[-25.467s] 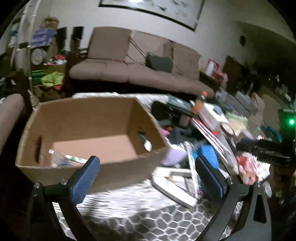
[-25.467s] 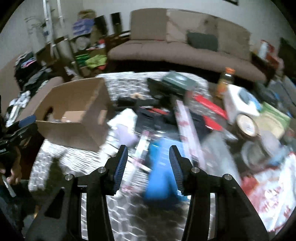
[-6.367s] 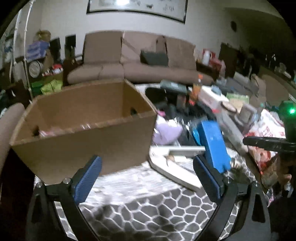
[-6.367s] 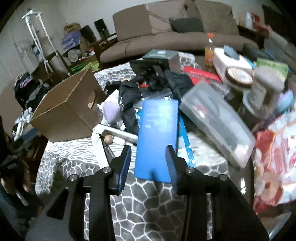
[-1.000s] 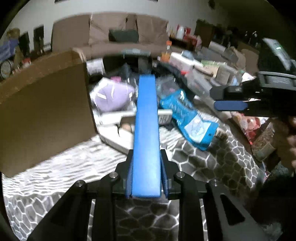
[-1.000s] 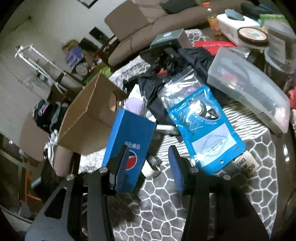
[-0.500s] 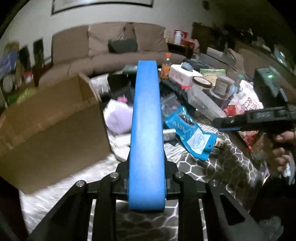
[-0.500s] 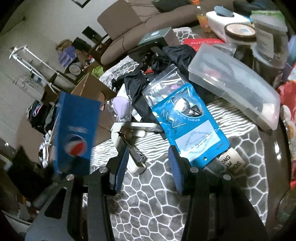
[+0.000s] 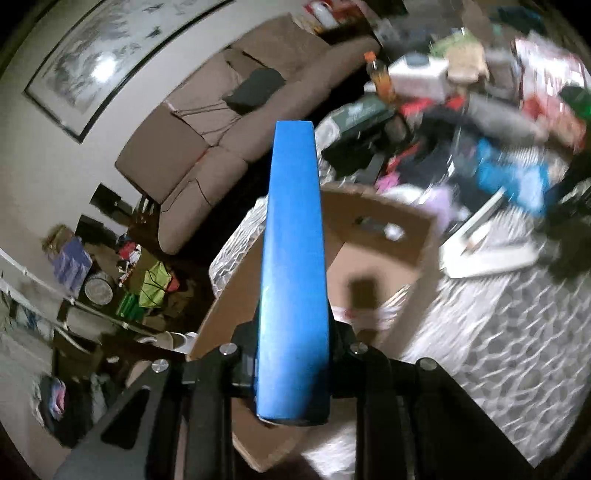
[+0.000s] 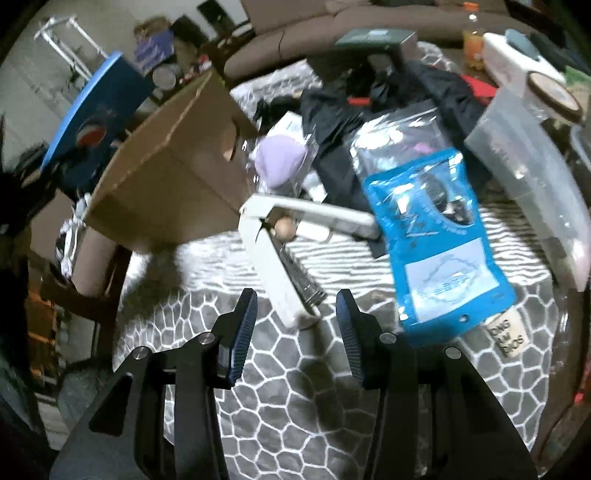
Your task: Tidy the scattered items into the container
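Observation:
My left gripper [image 9: 293, 343] is shut on a flat blue Pepsi box [image 9: 293, 258], held edge-on above the open cardboard box [image 9: 384, 266]. In the right wrist view the same blue box [image 10: 96, 122] hangs over the far left side of the cardboard box [image 10: 166, 177]. My right gripper [image 10: 295, 328] is open and empty above the patterned tablecloth, just short of a white stapler-like tool [image 10: 280, 258]. A blue pouch [image 10: 436, 243] and a bagged purple item [image 10: 280, 158] lie beyond it.
A clear plastic lidded tub [image 10: 528, 170], black cloth [image 10: 388, 103], a dark green box [image 10: 373, 40] and an orange bottle [image 10: 471, 26] crowd the far table. A sofa [image 9: 229, 122] stands behind. Bare patterned cloth [image 10: 314, 398] lies under my right gripper.
My left gripper has swung left and up with the blue box, from in front of the table clutter to above the cardboard box. My right gripper has drifted slightly closer to the white tool.

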